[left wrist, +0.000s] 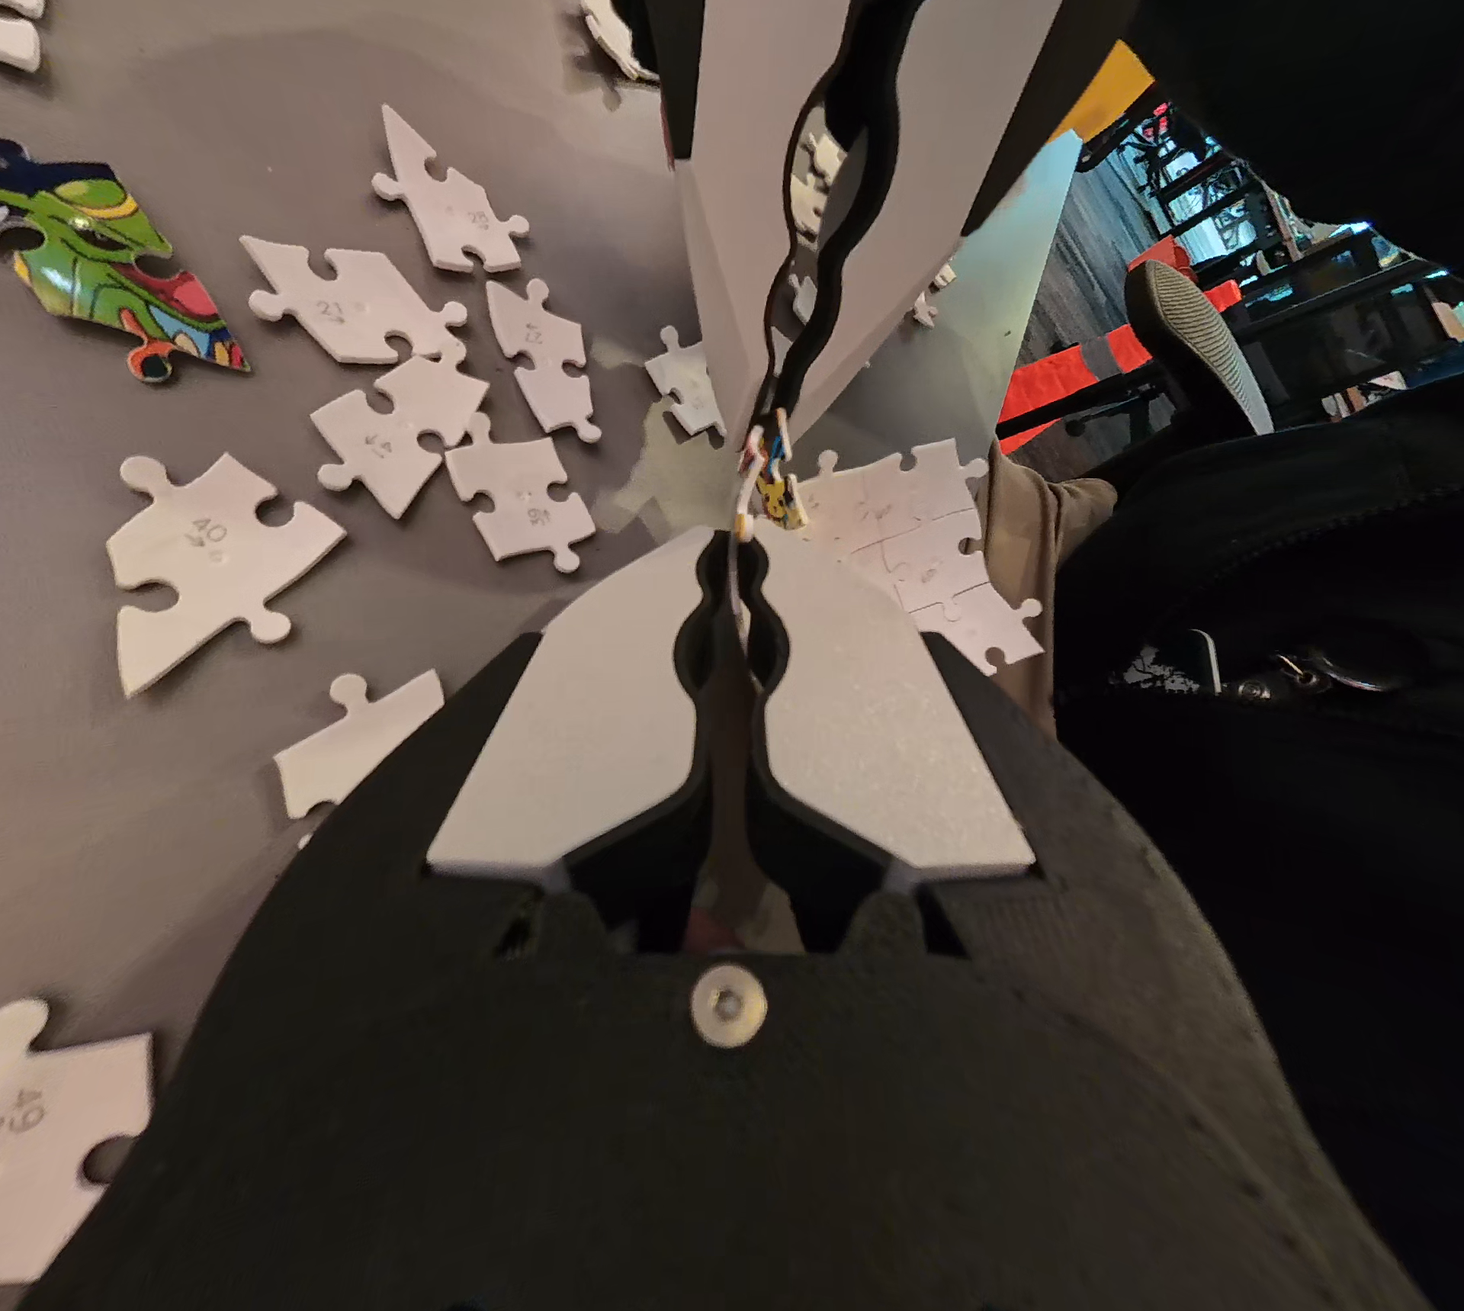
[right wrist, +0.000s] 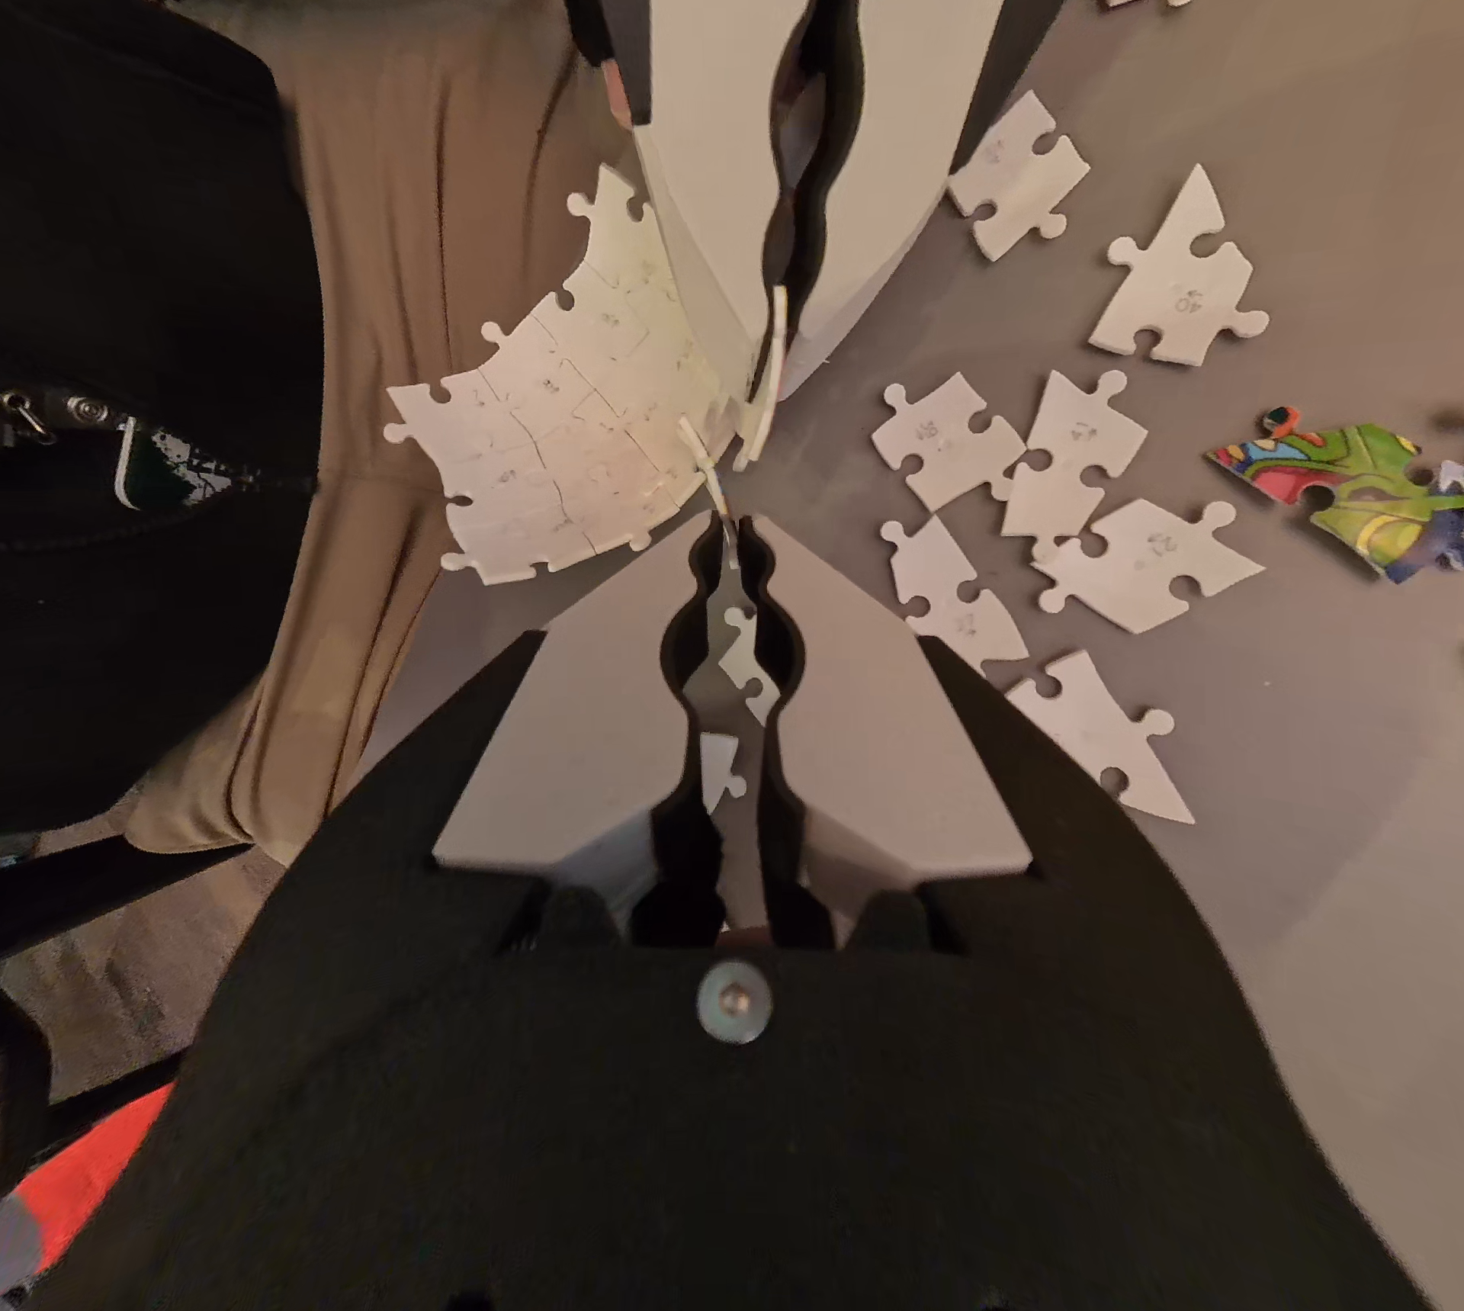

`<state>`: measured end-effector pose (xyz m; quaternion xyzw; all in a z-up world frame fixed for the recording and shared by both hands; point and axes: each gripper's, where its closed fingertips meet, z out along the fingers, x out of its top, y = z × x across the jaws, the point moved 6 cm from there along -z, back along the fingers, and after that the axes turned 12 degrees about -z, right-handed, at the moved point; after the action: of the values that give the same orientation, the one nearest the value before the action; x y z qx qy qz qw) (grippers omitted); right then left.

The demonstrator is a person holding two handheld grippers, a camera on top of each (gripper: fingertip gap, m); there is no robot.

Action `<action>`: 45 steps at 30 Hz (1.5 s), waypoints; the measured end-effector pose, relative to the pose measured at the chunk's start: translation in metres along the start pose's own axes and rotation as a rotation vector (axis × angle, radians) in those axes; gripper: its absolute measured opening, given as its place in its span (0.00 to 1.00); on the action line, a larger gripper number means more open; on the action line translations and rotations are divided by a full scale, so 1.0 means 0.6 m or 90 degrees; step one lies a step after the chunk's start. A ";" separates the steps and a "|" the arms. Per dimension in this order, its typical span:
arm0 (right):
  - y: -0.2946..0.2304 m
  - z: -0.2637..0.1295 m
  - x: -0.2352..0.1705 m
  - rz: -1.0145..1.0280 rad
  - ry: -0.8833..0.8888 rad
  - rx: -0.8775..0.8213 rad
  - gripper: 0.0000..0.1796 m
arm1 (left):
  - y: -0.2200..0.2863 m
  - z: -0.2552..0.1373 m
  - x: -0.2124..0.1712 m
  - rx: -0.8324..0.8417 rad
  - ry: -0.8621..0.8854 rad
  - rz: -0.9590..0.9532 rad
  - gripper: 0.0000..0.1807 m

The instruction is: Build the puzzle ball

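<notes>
Both claws, left point(left wrist: 733, 544) and right point(right wrist: 729, 520), pinch the curved puzzle section point(right wrist: 554, 449) tight

the printed piece point(left wrist: 111, 259) is cut by the frame edge; the gripper point(left wrist: 733, 544) hides the assembled section's point(left wrist: 935, 544) edge.

Both wrist cameras face each other closely, sharing the grey table point(left wrist: 238, 758).

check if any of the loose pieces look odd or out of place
One piece lies printed side up, green and multicoloured, at the far left of the table. Every other loose piece nearby, such as this one, lies white back up. Nothing looks damaged or spilled.
</notes>
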<state>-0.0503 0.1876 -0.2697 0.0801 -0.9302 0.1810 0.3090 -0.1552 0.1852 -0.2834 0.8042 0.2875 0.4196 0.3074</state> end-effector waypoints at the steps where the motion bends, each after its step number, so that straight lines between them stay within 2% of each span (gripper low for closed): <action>1: 0.002 0.000 -0.002 0.005 0.005 0.002 0.01 | 0.000 0.000 0.000 0.000 0.001 0.001 0.02; 5: 0.006 0.000 -0.003 0.012 0.022 0.002 0.01 | 0.000 -0.002 0.000 0.002 0.004 0.000 0.02; 9: -0.001 0.001 0.002 -0.076 0.022 -0.046 0.01 | -0.003 -0.006 -0.001 0.003 0.004 -0.007 0.01; 13: -0.001 0.001 -0.001 -0.084 0.019 -0.035 0.01 | -0.001 -0.003 -0.001 0.002 -0.001 0.002 0.01; 20: -0.009 -0.007 0.005 -0.197 0.015 -0.082 0.00 | -0.002 -0.010 -0.001 -0.015 0.009 -0.004 0.01; 27: -0.004 -0.021 -0.008 -0.143 -0.012 -0.085 0.00 | -0.002 -0.006 -0.003 0.001 -0.006 0.005 0.01; 38: -0.015 -0.005 0.022 0.060 -0.191 -0.027 0.00 | 0.003 0.004 -0.003 0.037 -0.022 0.021 0.02; 45: -0.008 -0.004 0.025 0.145 -0.207 -0.038 0.00 | 0.009 0.005 -0.003 0.021 -0.021 0.020 0.05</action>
<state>-0.0595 0.1838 -0.2578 -0.0064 -0.9759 0.1719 0.1343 -0.1527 0.1797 -0.2819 0.8203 0.2766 0.4065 0.2921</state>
